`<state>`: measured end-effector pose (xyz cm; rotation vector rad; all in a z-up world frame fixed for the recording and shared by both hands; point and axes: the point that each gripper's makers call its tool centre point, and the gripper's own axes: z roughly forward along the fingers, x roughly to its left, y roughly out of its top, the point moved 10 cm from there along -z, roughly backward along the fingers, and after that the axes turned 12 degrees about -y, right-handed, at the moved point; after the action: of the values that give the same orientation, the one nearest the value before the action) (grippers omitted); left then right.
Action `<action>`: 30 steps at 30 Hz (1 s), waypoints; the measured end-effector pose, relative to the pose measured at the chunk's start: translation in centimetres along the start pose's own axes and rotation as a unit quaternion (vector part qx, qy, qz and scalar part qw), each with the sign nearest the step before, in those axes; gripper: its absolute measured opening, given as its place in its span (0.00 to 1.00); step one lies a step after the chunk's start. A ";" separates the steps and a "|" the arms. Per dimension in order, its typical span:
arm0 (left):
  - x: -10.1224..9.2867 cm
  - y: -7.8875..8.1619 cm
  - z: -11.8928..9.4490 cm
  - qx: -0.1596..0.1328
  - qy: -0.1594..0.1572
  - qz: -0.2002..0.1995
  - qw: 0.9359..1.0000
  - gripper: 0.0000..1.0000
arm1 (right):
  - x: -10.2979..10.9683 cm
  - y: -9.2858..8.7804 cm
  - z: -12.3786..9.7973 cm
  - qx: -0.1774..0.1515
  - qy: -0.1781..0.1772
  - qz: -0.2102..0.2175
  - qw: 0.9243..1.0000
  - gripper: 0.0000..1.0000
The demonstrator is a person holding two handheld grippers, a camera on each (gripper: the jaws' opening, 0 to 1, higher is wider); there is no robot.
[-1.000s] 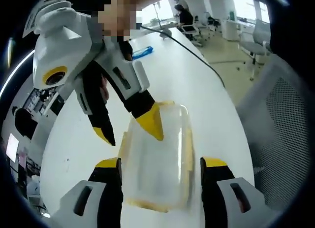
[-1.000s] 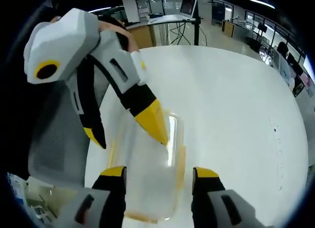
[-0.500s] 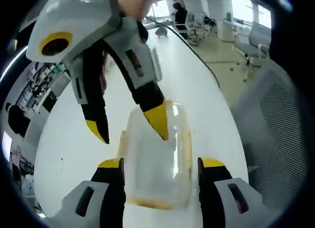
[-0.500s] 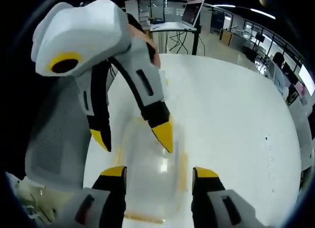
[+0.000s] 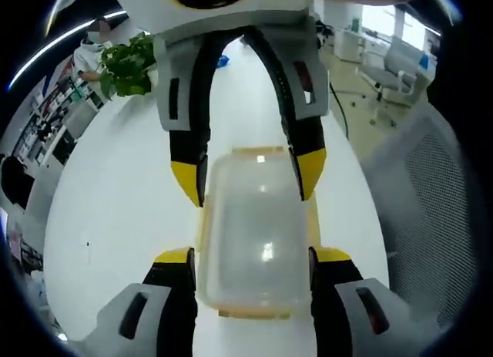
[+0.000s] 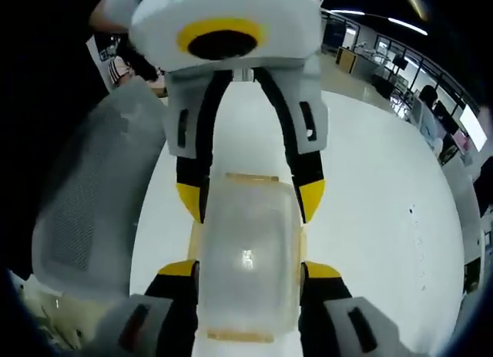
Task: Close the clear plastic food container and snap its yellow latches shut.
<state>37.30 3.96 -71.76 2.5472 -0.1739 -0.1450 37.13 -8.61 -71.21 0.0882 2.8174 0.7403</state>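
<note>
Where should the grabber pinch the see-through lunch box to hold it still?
Probably across its two long sides, coming down from above at one end. The clear plastic food container lies flat on the white table with its lid on, and its straight, parallel long sides fit between open jaws. The left gripper and the right gripper already straddle opposite ends that way.

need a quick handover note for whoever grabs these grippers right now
Left gripper: open, jaws straddling one end of the clear container.
Right gripper: open, jaws straddling the opposite end, so the two face each other over the box.
Container sits on the white table, lid lying on top.
Yellow latches: whether they are snapped cannot be told.
Left: press each latch down and check that all are shut.
</note>
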 end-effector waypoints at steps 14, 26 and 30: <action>-1.3 -0.5 -1.4 -0.075 0.145 -0.138 0.977 0.56 | 1.7 -1.4 -1.0 -0.026 -0.142 0.168 0.975 0.52; -3.6 -0.5 -0.4 -0.092 0.237 -0.244 0.936 0.60 | 4.5 -1.7 -2.1 -0.034 -0.299 0.314 0.900 0.52; -4.5 -0.3 -0.5 -0.125 0.277 -0.298 0.905 0.61 | 5.7 -1.4 -2.0 -0.044 -0.331 0.346 0.877 0.52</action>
<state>33.00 5.21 -71.22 2.1988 0.7960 0.3096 31.13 -10.12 -71.36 1.1434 2.0468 0.7649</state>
